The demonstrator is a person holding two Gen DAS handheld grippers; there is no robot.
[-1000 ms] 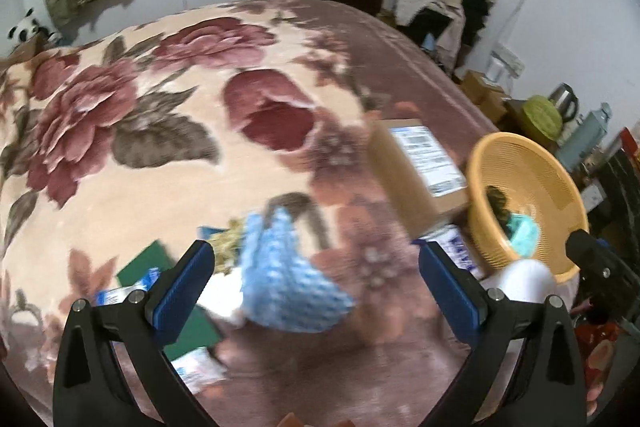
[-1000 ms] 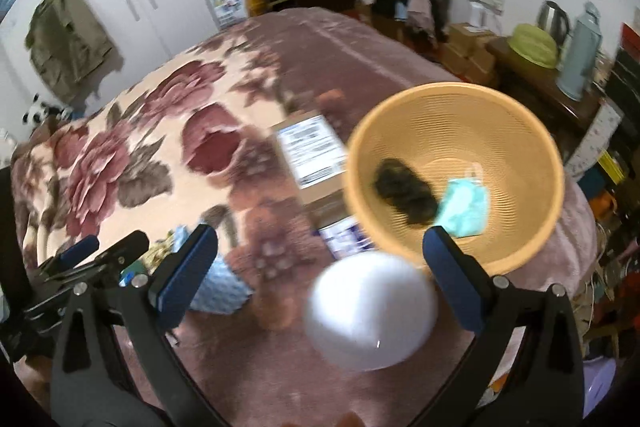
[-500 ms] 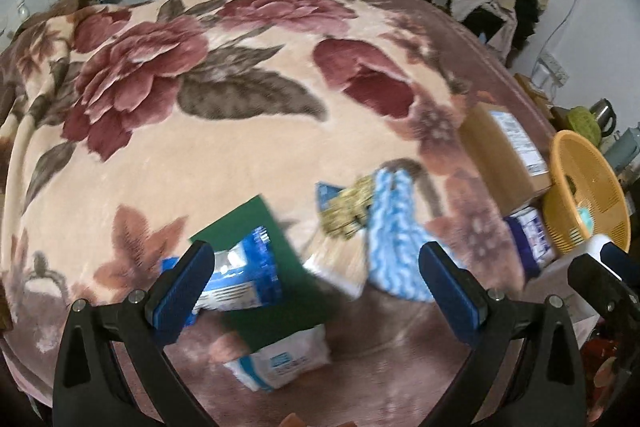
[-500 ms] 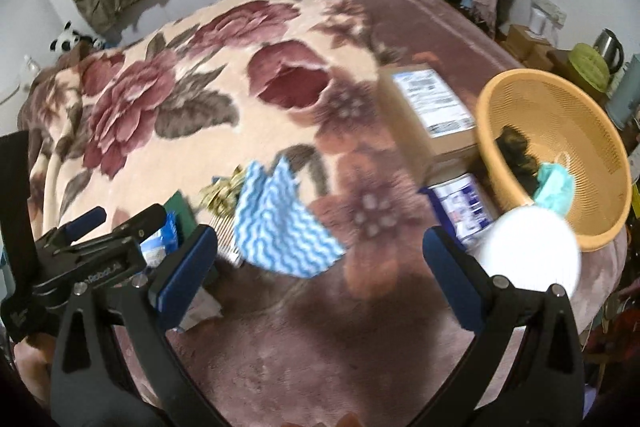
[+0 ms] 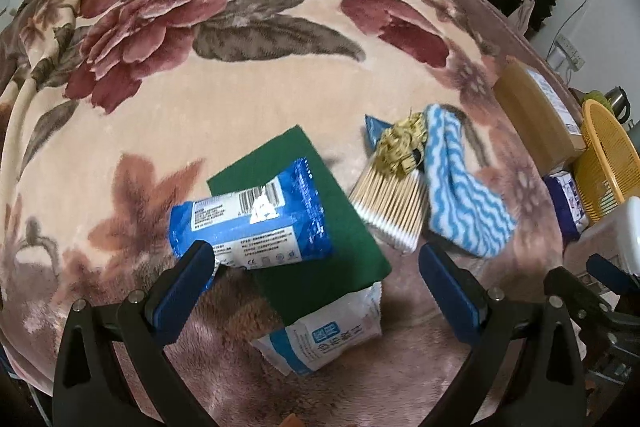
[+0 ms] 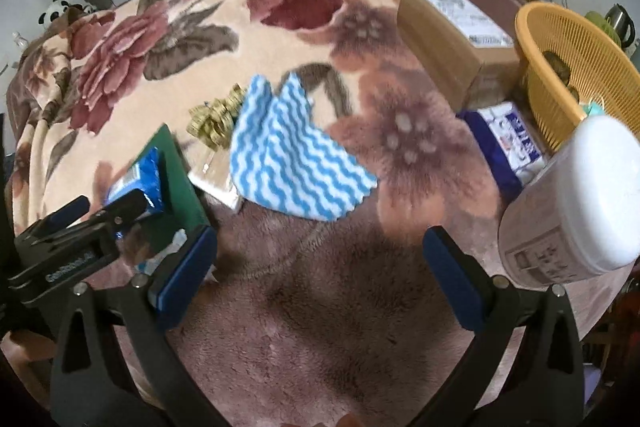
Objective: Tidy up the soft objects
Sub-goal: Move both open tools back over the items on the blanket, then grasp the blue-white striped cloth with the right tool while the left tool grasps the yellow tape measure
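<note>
A blue-and-white wavy cloth [image 6: 296, 163] lies on the flowered blanket, also in the left wrist view [image 5: 460, 195]. Beside it are an olive scrunchie [image 5: 402, 147], a pack of cotton swabs [image 5: 390, 203], a green pad [image 5: 316, 223], a blue tissue pack [image 5: 252, 223] and a white tissue pack [image 5: 324, 335]. My left gripper [image 5: 316, 291] is open above the green pad and packs. My right gripper [image 6: 320, 275] is open over bare blanket, just short of the cloth. The orange basket [image 6: 576, 67] at right holds a dark item and a teal mask.
A cardboard box [image 6: 452, 39] and a purple tissue pack [image 6: 508, 143] lie next to the basket. A white-lidded jar [image 6: 572, 211] stands close to my right finger. The left gripper shows at the left of the right wrist view [image 6: 76, 227]. Room clutter lies beyond the bed.
Both grippers swung left, away from the basket. The left one now faces the green pad and tissue packs; the right one now faces the wavy cloth. Both stay open.
</note>
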